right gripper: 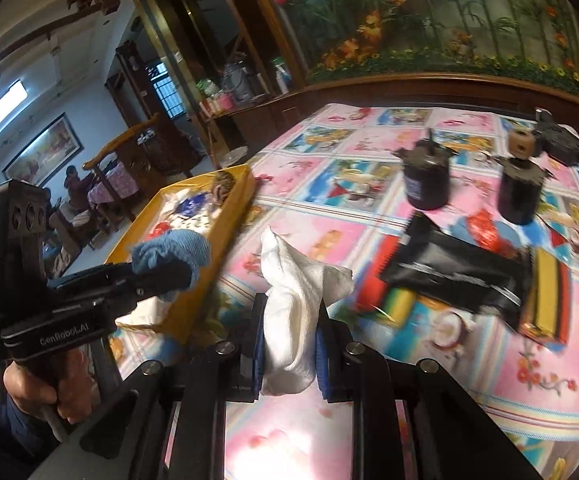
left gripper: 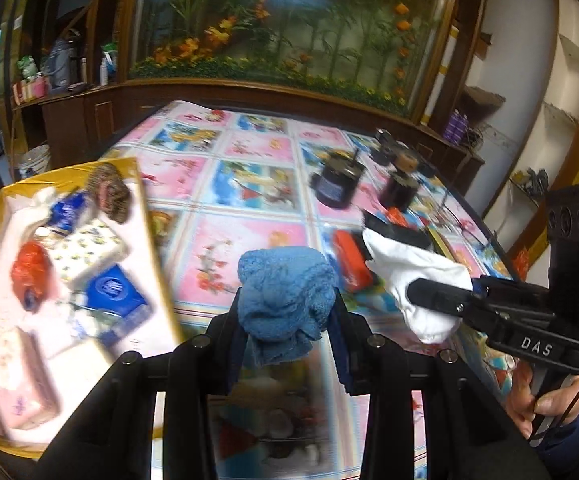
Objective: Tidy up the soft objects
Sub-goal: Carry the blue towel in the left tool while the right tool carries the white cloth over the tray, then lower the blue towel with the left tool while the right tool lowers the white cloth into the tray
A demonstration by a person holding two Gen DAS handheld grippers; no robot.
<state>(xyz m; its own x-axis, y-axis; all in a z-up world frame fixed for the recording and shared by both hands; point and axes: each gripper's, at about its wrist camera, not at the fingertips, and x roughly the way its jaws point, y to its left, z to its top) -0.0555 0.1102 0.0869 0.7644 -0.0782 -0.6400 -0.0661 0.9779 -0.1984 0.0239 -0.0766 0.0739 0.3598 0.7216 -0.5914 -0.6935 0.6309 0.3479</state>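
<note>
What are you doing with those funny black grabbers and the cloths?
A person is tidying soft things with a grabber in each hand. The left gripper is clamped on a crumpled blue cloth, and the right gripper is clamped on a white cloth. Both cloths are held up off the flowery tablecloth. To the left sits a yellow box that already holds soft packs and bundles. Black jars and other bits are on the table too.

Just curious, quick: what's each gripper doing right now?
Left gripper: shut on blue cloth.
Right gripper: shut on white cloth.
</note>
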